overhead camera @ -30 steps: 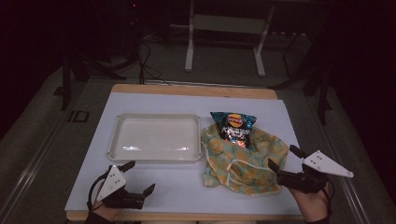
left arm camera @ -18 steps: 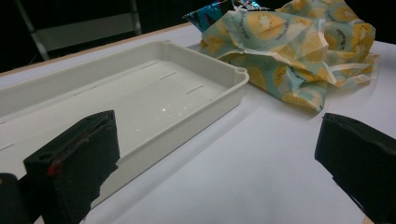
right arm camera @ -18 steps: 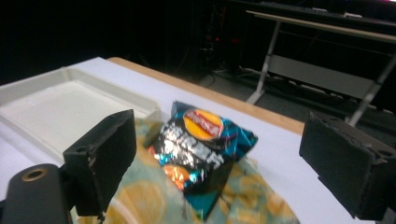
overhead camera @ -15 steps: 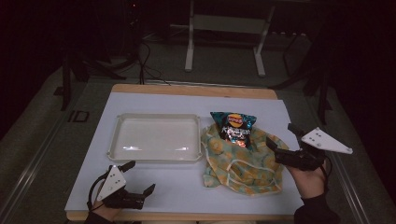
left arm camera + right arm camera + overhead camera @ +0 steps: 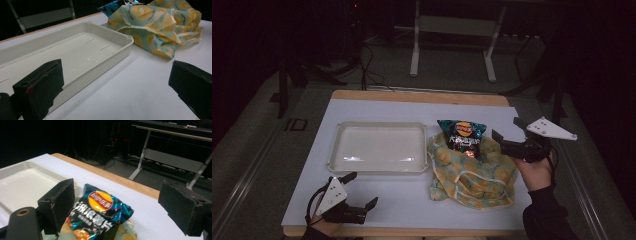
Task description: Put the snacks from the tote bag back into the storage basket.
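A blue chip bag (image 5: 462,136) (image 5: 100,212) lies on top of a crumpled lemon-print cloth bag (image 5: 472,172) (image 5: 155,27) at the table's right. My right gripper (image 5: 507,131) (image 5: 120,205) hovers open just right of the chip bag, its jaws pointing left toward it. An empty white tray (image 5: 379,147) (image 5: 75,52) sits at the middle left. My left gripper (image 5: 359,189) (image 5: 115,87) rests open near the front left edge, in front of the tray, with nothing between its jaws.
The white table top (image 5: 402,200) has a wooden far edge (image 5: 422,96). Beyond it stand a metal table frame (image 5: 452,45) and cables on the dark floor. Bare table surface lies between the tray and the front edge.
My right gripper has risen and moved away from the front edge, up along the cloth bag to beside the chip bag. The left gripper has stayed put.
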